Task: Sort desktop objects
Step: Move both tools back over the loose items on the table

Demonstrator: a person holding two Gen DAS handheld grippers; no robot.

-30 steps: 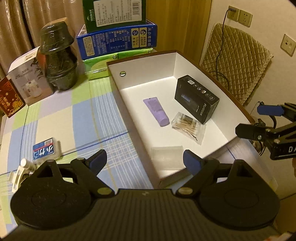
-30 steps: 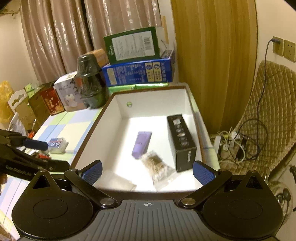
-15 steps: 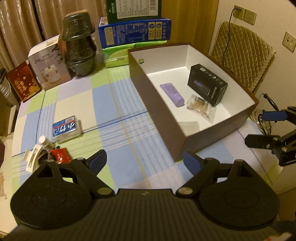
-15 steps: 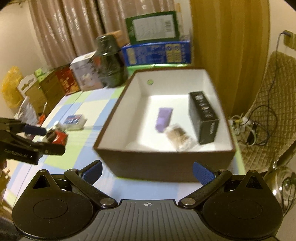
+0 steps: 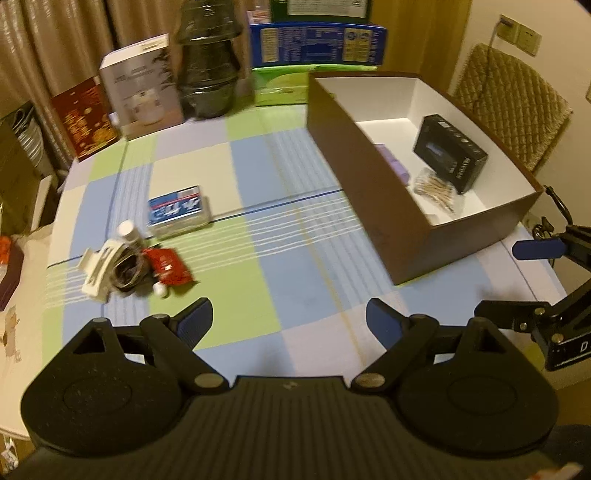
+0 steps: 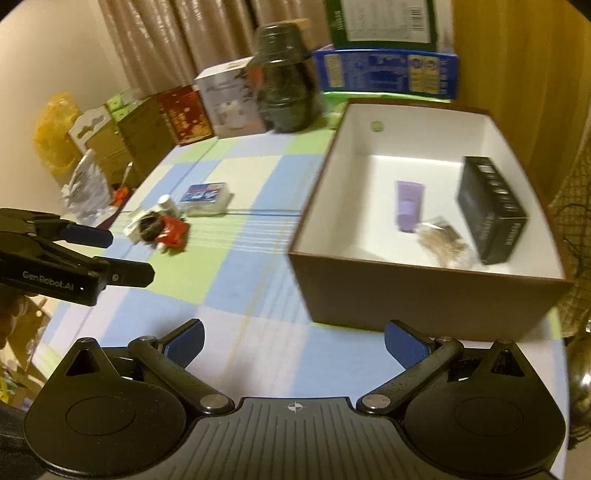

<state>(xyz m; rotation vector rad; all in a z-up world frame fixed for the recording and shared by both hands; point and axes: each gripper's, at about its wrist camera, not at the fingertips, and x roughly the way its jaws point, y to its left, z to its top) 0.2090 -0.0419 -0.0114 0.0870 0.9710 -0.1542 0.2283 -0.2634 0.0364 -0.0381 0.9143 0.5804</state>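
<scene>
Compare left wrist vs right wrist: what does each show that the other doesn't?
Left wrist only: the quilted chair and wall sockets. Right wrist only: the yellow bag, the green sticker inside the box, the whole purple tube. Both: box, black carton, swab packet, blue pack, red sachet, both tools open.

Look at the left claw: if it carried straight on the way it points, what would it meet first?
Probably the bare checked tablecloth, between the small clutter pile and the brown box. The left claw is open and empty; depth is uncertain.
</scene>
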